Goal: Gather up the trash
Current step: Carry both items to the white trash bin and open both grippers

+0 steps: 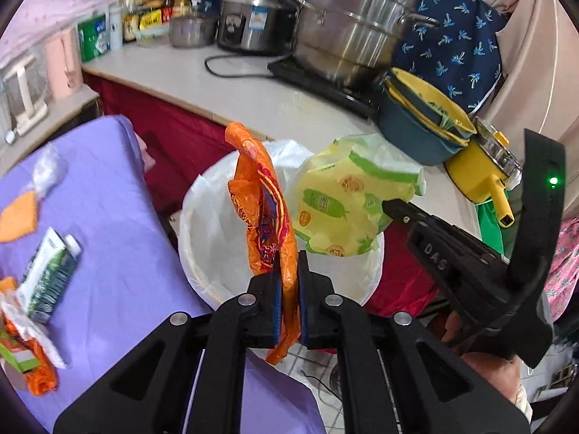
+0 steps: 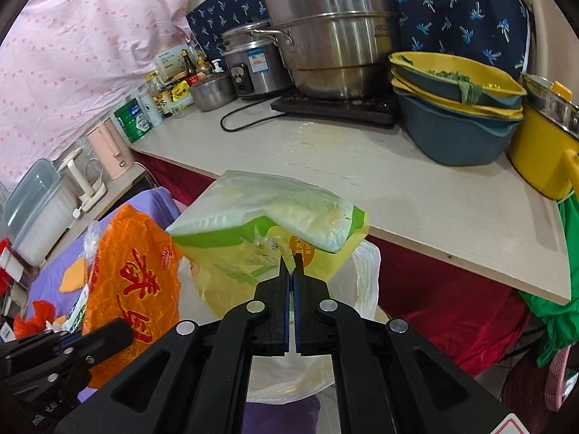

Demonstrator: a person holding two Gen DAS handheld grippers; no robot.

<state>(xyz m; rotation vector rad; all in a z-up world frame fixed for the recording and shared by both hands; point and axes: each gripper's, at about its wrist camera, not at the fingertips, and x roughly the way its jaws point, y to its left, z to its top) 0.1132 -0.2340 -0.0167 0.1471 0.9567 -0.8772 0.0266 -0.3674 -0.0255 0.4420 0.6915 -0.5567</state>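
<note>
Trash first: my left tool (image 1: 286, 282) pinches a crinkled orange plastic wrapper (image 1: 262, 209) and my right tool (image 2: 291, 275) clamps a yellow-green plastic bag (image 2: 267, 231), both hanging over the white-lined round bin (image 1: 202, 217) so they should drop inside once released.

Straight ahead of and below the left gripper (image 1: 287, 285) the white-lined bin (image 1: 202, 253) gapes open, its mouth partly screened by the orange bag (image 1: 264, 217) in that gripper and the yellow-green bag (image 1: 343, 199) hanging from the right gripper (image 2: 292, 271) close alongside. Beyond the bin the tabletop (image 2: 398, 188) edge juts out, crowded farther back with steel pots (image 2: 325, 36) and stacked basins (image 2: 452, 123). To the left, wrappers litter the purple-covered surface (image 1: 108, 235).
</note>
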